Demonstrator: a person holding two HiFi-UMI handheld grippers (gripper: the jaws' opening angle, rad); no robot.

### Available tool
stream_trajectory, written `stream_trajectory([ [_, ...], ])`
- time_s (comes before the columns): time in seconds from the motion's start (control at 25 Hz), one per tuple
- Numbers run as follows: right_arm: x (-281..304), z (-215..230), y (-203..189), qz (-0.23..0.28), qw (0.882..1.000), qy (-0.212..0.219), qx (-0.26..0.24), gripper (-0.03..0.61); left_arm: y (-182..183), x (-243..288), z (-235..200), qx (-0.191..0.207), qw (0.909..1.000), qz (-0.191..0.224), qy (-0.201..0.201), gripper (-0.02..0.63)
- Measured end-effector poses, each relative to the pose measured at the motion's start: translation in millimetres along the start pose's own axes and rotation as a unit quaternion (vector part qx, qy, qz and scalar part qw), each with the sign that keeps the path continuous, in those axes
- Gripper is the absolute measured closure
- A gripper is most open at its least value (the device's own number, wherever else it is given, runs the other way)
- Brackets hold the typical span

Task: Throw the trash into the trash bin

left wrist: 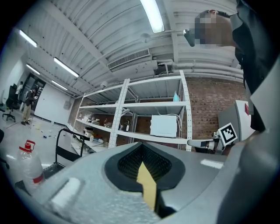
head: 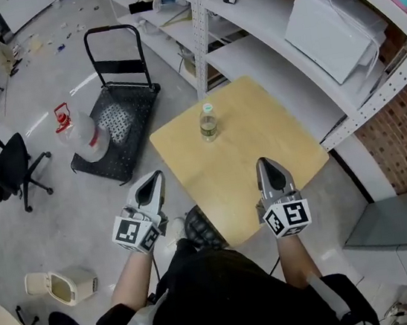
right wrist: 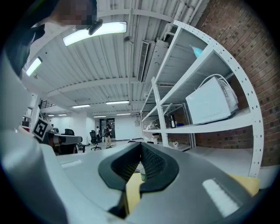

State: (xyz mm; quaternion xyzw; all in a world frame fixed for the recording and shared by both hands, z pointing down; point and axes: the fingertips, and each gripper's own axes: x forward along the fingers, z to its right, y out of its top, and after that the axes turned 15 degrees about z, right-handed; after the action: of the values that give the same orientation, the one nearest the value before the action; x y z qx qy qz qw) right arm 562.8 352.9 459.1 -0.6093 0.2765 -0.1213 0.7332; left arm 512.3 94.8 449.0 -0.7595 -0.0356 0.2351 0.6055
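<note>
Grey workshop floor seen from above, with a square wooden table (head: 263, 157) set cornerwise beside white metal shelves (head: 260, 30) along a brick wall. A small clear bottle (head: 208, 122) with a green cap stands upright near the table's far corner, alone on the wood. The person stands at the table's near corner with both forearms stretched forward at about the same height, one gripper in each hand, both pointing level and ahead towards the table. The left gripper (head: 154, 177) hangs over the floor just off the table's near left edge, angled slightly inward; its own view shows the jaws pressed together at the tips (left wrist: 141, 145), with nothing between them. The right gripper (head: 264, 163) is over the table's near edge, well short of the bottle; its jaws are likewise closed and empty (right wrist: 141, 146), and a sliver of the bottle (right wrist: 142, 176) shows beyond them through the gap below the tips. Each gripper carries a marker cube just above the hand. A small beige bin (head: 61, 284) sits on the floor to the person's left, well apart from the table. Farther off are a black cart (head: 119, 121), a large water jug (head: 83, 137) and a black chair (head: 5, 171).
</note>
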Motion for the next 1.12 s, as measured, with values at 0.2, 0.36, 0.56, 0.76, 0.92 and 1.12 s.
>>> stream_trajectory([
  [0.2,40.8,-3.4,-21.3,-0.014,1.000,-0.024,-0.006,0.534,-3.0,30.8,-36.4,-0.009,0.9992,-0.009,-0.038,0.612],
  [0.36,74.0,-15.1,-43.8,-0.027,0.999,-0.035,-0.019,0.520,-14.4,43.5,-73.9,-0.015,0.9981,-0.018,-0.057,0.612],
  [0.56,109.8,-33.3,-69.4,-0.049,0.998,-0.025,-0.028,0.491,-26.9,56.6,-109.6,-0.026,0.9975,-0.033,-0.057,0.612],
  [0.76,127.5,-28.2,-101.5,-0.084,0.995,-0.046,-0.024,0.385,-37.7,58.5,-131.7,-0.035,0.9966,-0.041,-0.062,0.612],
  [0.92,142.3,-15.6,-132.7,-0.115,0.991,-0.068,-0.026,0.277,-48.0,56.7,-151.2,-0.036,0.9966,-0.045,-0.059,0.612],
  [1.12,164.3,-3.3,-176.3,-0.152,0.984,-0.080,-0.035,0.164,-59.6,56.2,-163.6,-0.038,0.9954,-0.068,-0.056,0.612],
])
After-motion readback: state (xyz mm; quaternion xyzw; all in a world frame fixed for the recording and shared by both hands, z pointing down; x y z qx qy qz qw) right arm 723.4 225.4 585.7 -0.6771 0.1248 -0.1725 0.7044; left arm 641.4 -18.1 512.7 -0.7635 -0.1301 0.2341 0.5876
